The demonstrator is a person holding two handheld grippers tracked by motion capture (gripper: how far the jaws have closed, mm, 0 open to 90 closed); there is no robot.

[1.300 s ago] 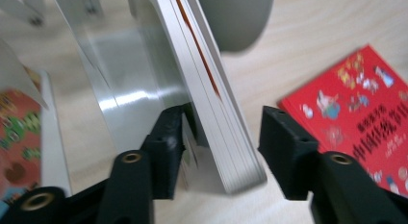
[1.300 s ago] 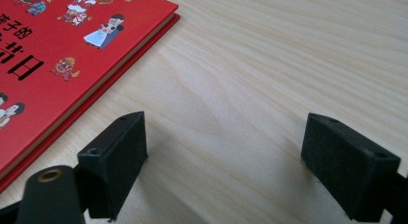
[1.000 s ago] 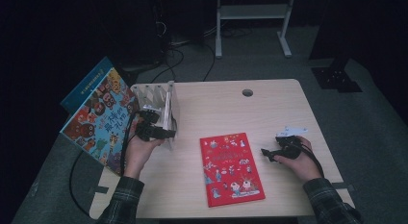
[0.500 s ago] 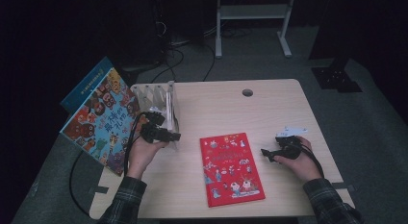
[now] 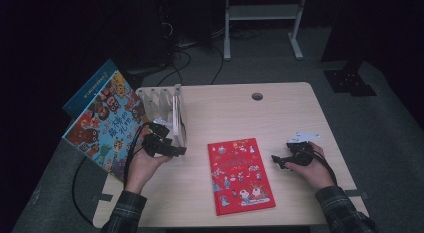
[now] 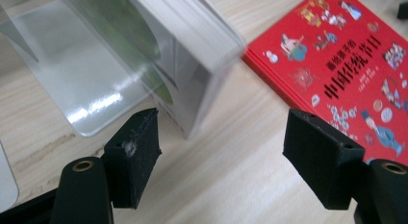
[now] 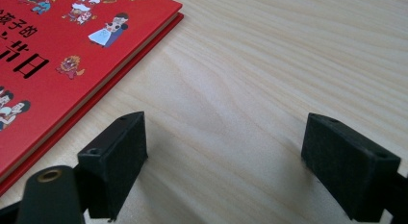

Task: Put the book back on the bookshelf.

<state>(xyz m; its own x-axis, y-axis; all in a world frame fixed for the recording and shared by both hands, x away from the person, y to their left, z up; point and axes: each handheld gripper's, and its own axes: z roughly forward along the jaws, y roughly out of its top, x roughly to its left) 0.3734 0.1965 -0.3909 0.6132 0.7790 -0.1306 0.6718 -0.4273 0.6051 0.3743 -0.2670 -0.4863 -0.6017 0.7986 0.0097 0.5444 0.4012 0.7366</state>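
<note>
Beside the clear rack (image 5: 161, 104), the left gripper (image 5: 172, 150) is opening wide, releasing the book (image 6: 192, 51); right gripper (image 5: 278, 160) is resting wide.

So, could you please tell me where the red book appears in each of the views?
High view: the red book lies flat at the table's centre front, between the two hands.
Left gripper view: upper right, beyond the jaws.
Right gripper view: upper left, its corner pointing to the top middle.
Shared landmark: the light wooden table under the book.
</note>
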